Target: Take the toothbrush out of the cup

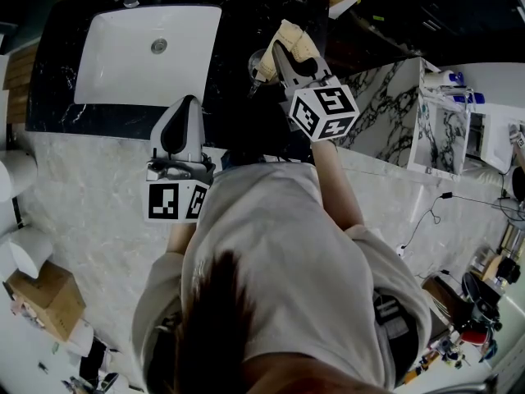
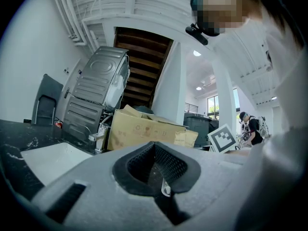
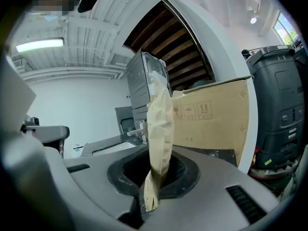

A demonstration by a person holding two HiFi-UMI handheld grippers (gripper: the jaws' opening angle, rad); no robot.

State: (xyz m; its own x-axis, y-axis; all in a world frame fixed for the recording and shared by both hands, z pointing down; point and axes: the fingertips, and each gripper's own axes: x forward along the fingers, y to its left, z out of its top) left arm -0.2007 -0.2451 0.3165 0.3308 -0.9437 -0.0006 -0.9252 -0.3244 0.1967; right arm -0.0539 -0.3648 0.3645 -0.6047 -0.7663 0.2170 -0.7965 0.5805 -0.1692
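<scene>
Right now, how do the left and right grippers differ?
The right gripper is shut on the beige toothbrush; the left gripper is shut on nothing. The right gripper reaches further over the dark counter, by the cup; the left gripper sits back at the sink's front edge. Both are the same grey two-jaw design.

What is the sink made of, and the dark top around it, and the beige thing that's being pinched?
Sink: smooth glossy white, likely ceramic. Counter: black with white veins, polished, probably marble or stone-look. Toothbrush in the right hand-held gripper: crinkly matte beige wrap, likely paper.
</scene>
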